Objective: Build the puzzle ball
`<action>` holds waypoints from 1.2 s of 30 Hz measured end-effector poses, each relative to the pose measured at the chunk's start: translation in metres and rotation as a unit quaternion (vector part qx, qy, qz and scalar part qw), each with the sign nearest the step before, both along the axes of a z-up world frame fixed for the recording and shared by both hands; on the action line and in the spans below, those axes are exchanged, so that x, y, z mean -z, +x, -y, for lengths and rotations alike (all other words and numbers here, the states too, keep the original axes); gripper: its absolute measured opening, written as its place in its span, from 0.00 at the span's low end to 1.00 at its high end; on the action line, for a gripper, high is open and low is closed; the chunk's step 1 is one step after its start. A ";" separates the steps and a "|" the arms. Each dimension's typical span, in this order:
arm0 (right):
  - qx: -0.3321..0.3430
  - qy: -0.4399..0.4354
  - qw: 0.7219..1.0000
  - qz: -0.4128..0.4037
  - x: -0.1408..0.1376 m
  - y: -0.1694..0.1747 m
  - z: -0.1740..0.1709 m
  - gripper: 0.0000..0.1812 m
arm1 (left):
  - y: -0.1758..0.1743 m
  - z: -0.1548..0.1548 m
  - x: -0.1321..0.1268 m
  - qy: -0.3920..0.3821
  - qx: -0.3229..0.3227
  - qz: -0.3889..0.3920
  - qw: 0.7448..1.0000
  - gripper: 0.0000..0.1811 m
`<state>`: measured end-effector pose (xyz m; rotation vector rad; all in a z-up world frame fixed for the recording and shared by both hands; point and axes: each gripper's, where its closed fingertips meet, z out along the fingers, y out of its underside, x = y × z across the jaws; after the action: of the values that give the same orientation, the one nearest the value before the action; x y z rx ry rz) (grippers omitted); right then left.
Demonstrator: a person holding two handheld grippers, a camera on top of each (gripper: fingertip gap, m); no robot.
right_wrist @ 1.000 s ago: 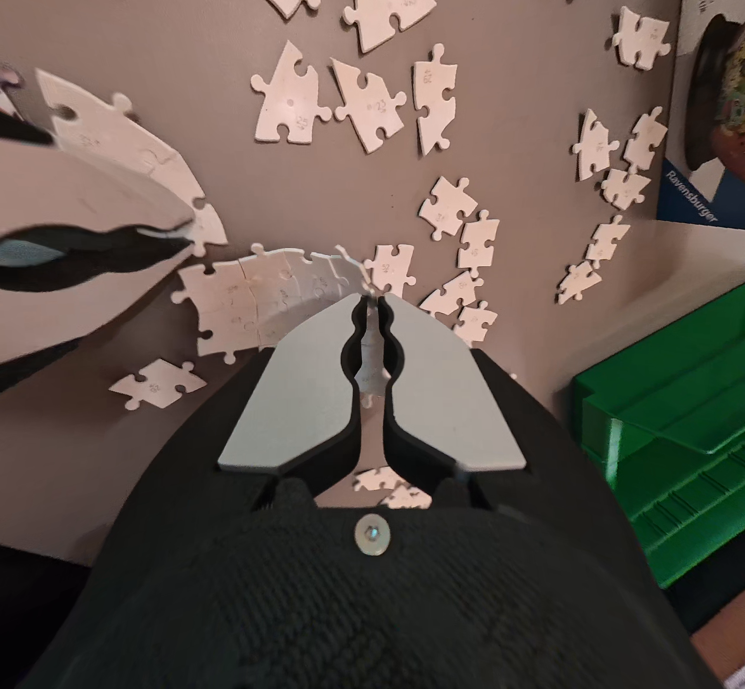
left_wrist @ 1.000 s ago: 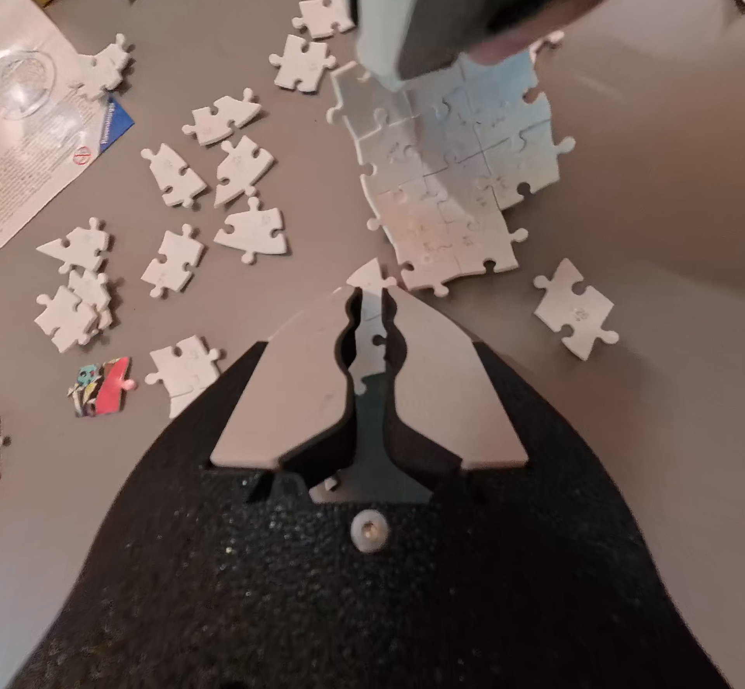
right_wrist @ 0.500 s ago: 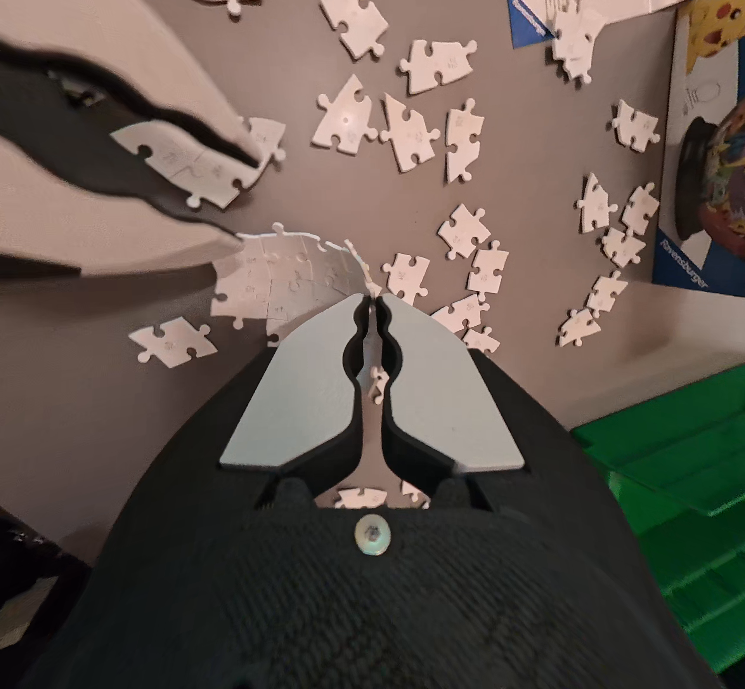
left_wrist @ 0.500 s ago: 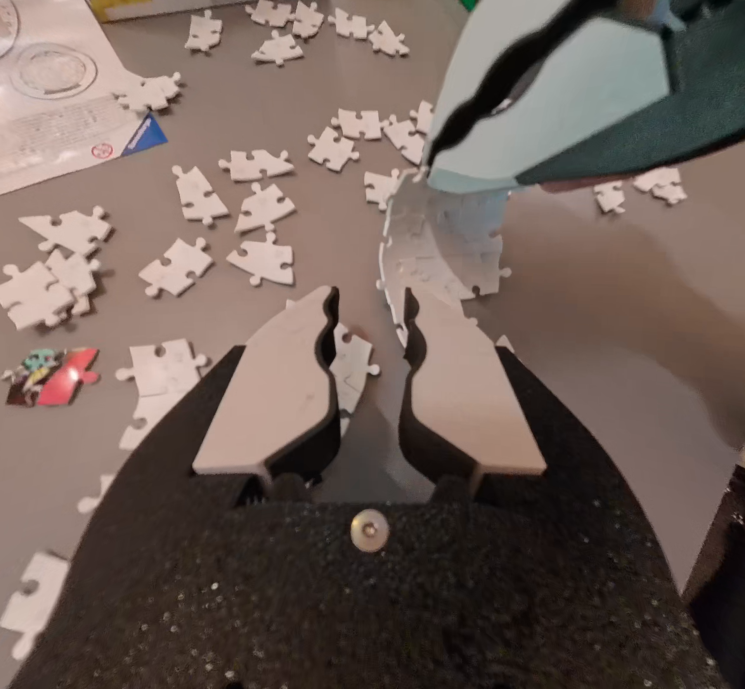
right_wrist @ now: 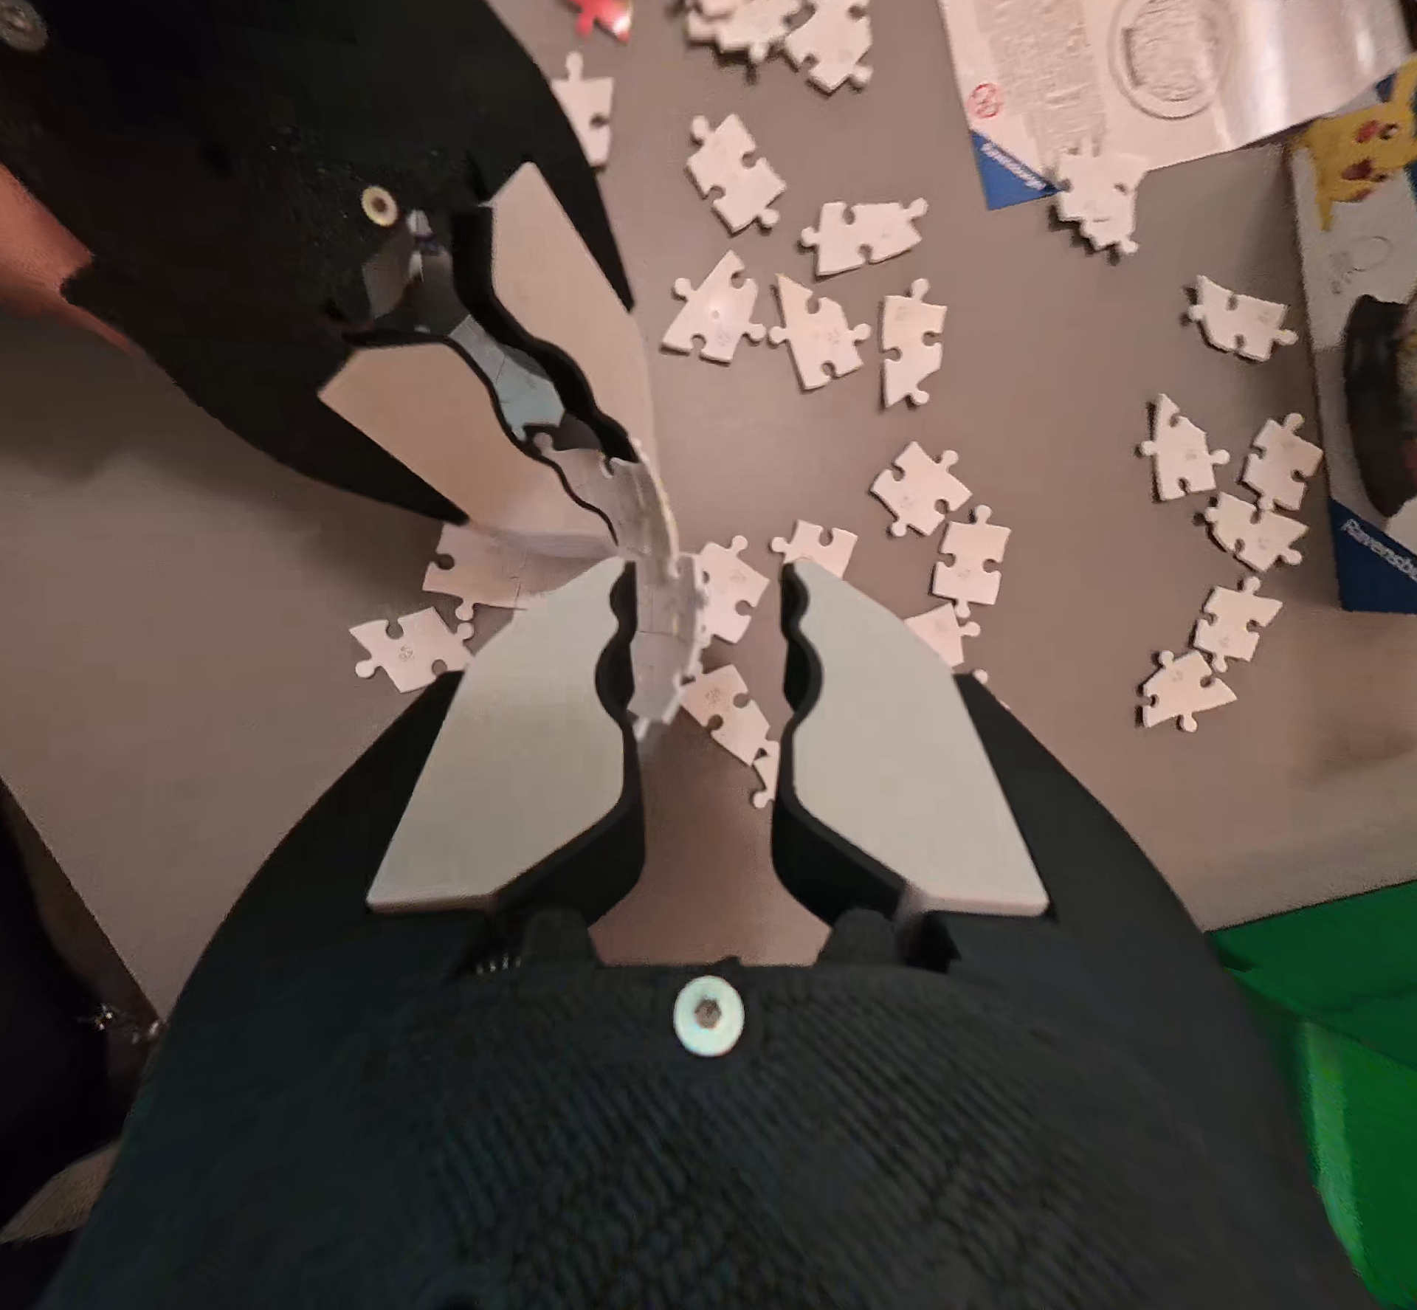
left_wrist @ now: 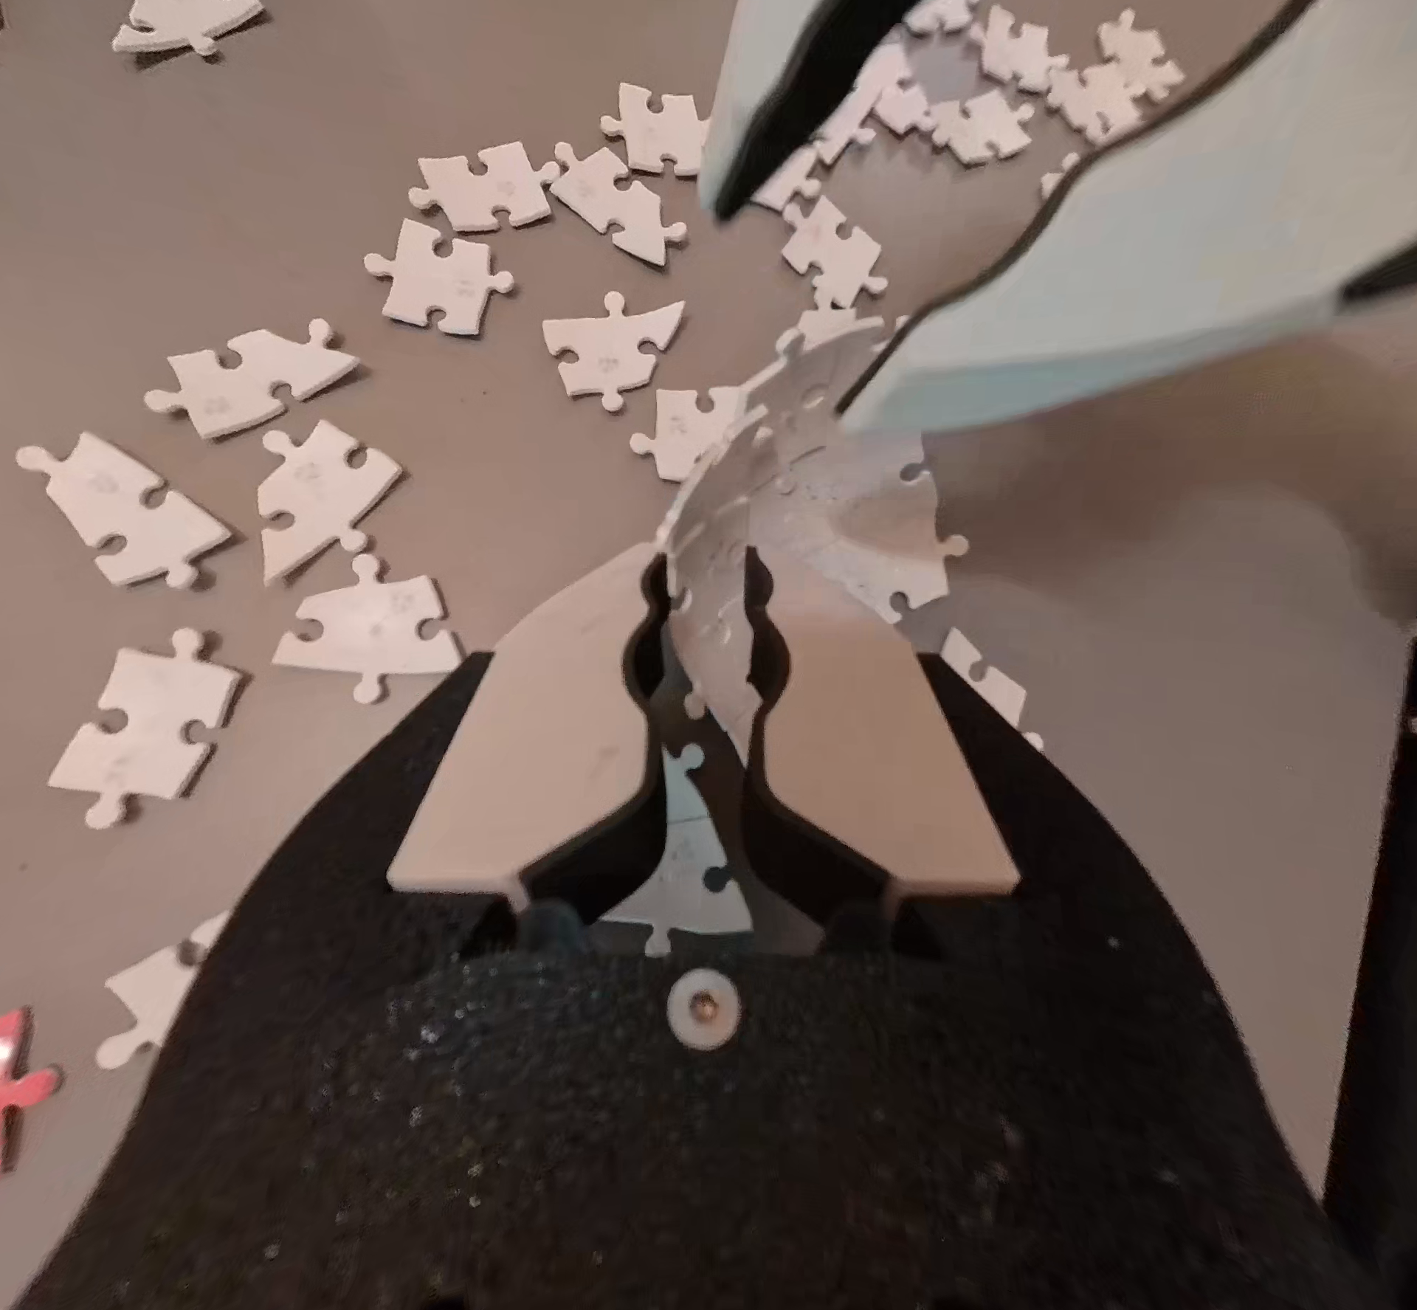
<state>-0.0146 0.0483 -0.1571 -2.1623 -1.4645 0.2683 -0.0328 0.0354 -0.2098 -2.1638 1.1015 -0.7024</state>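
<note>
1. The left gripper [left_wrist: 705, 583] is pinched on the curved assembled section [left_wrist: 805, 514] of the puzzle ball, which rises from between its fingers toward the centre right of the left wrist view, lifted off the grey table [left_wrist: 307, 123].
2. The right gripper [right_wrist: 705, 583] stands spread; the section's edge [right_wrist: 659, 583] lies against its left finger, while the other finger is well apart from it. It grips nothing.
3. Loose white pieces [left_wrist: 437, 284] are scattered across the upper left of the left wrist view. In the right wrist view they fill the upper centre and right, near the instruction sheet [right_wrist: 1112, 8] and puzzle box [right_wrist: 1372, 353].
4. The step in hand looks like a handover or regrip of the section between the two grippers, with the ball far from complete.
5. The next move probably calls for the right gripper to press shut on the section's edge before the left lets go. A loose grip could flex the joints and pop pieces apart.
</note>
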 end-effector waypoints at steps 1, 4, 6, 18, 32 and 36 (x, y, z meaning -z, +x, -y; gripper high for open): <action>0.009 0.002 1.000 -0.028 -0.005 0.005 -0.001 0.23 | -0.002 0.000 -0.002 -0.003 -0.003 0.014 1.000 0.08; 0.048 0.003 0.991 -0.122 -0.015 0.021 -0.004 0.28 | -0.015 -0.007 -0.010 0.009 -0.035 0.046 0.998 0.03; 0.058 -0.010 0.984 -0.166 -0.006 0.027 0.000 0.28 | -0.019 -0.009 -0.017 0.006 -0.047 0.082 0.996 0.02; -0.017 -0.013 0.947 -0.321 0.015 -0.009 0.016 0.17 | -0.011 0.007 -0.037 -0.027 0.014 0.185 0.982 0.01; -0.031 0.041 0.942 -0.331 0.009 -0.011 0.016 0.02 | -0.007 0.010 -0.044 0.079 0.059 0.115 0.988 0.15; -0.053 0.047 0.956 -0.284 0.020 -0.011 0.020 0.02 | 0.002 0.009 -0.053 0.138 0.078 0.107 0.982 0.13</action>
<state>-0.0254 0.0286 -0.1771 -1.7287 -1.2227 0.7701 -0.0310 0.0266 -0.1572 -1.7400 1.1853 -0.7802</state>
